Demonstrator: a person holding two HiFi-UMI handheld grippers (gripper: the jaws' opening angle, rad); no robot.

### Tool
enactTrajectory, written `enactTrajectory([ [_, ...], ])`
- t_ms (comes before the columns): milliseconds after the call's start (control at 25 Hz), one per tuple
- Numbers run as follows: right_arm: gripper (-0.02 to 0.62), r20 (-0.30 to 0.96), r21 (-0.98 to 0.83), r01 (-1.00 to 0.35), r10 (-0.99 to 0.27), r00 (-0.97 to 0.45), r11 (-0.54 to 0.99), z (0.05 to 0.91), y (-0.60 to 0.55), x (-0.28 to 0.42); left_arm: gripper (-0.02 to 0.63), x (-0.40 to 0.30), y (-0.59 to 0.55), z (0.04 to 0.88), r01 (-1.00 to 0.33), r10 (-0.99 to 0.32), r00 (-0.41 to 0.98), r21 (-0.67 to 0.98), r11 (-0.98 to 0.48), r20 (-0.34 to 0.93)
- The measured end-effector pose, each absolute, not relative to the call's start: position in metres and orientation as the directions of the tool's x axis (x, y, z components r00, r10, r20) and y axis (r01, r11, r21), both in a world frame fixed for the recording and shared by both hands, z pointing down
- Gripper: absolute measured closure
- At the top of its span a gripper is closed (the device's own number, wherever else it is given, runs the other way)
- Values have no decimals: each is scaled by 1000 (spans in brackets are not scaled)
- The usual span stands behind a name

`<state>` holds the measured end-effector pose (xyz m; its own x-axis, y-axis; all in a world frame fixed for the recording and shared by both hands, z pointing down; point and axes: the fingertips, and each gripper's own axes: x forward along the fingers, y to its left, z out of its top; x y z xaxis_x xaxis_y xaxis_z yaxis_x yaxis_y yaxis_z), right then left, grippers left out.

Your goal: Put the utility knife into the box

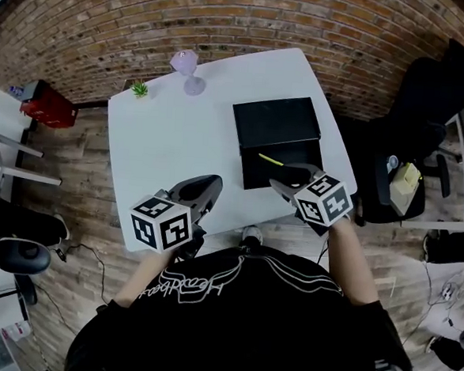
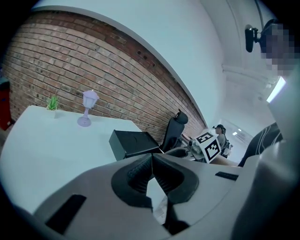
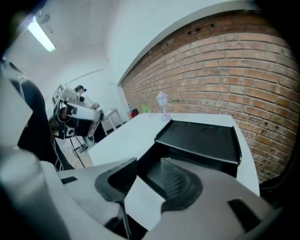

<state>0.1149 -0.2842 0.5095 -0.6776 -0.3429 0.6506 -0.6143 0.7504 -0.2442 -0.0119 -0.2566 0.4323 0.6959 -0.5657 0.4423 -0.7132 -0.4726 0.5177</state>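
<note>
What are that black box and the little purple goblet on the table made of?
Black box: probably card or plastic, matte; its thin flat walls and lid look dull, without glare. Purple goblet: likely plastic or glass, pale lilac with a soft sheen; too small to tell which. Table: smooth white top, perhaps laminate.

The left gripper [image 2: 152, 157] hangs well to the left of the black box [image 1: 276, 122] and tilts gently downward. Its jaws meet tip to tip with nothing between them. The right gripper [image 3: 149, 162] hovers over the box's near edge, pitched down more steeply, jaws apart and empty. The left forearm [image 1: 140, 281] and the right forearm [image 1: 352, 256] both reach forward, bare.
</note>
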Motion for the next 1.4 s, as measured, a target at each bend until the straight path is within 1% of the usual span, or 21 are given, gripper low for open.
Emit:
enactTrajectory([
  [120,508,519,-282,-633,-440,-733,721,472,-272,108,574,-6,-247,426,-695,-558,714,524,-493,423],
  [160,525,477,-294,-632,-463,-747,717,460,-267,104,574,-5,-244,423,-688,-556,721,523,-502,414],
  [240,579,405,-311,-620,-490,-772,720,438,-255,97,574,-3,-237,415,-677,-553,732,521,-520,399],
  [280,592,373,-312,-608,-494,-785,730,428,-248,93,574,-2,-234,411,-671,-551,737,520,-529,391],
  [360,592,319,-295,-580,-494,-809,759,409,-234,86,574,1,-227,400,-656,-546,751,515,-552,371],
  [520,592,274,-223,-569,-509,-816,792,384,-214,80,574,7,-214,378,-615,-527,786,497,-612,324],
  [680,592,199,-273,-558,-521,-830,784,364,-200,78,574,10,-203,363,-578,-503,814,493,-650,290],
  [960,592,177,-290,-572,-544,-820,767,356,-182,81,574,18,-193,354,-529,-465,847,479,-700,255],
  [1120,592,175,-283,-584,-558,-811,761,356,-178,85,574,23,-190,357,-510,-442,860,489,-708,257],
  [1400,592,194,-292,-592,-559,-806,751,365,-175,86,574,25,-189,363,-507,-437,861,495,-705,260],
])
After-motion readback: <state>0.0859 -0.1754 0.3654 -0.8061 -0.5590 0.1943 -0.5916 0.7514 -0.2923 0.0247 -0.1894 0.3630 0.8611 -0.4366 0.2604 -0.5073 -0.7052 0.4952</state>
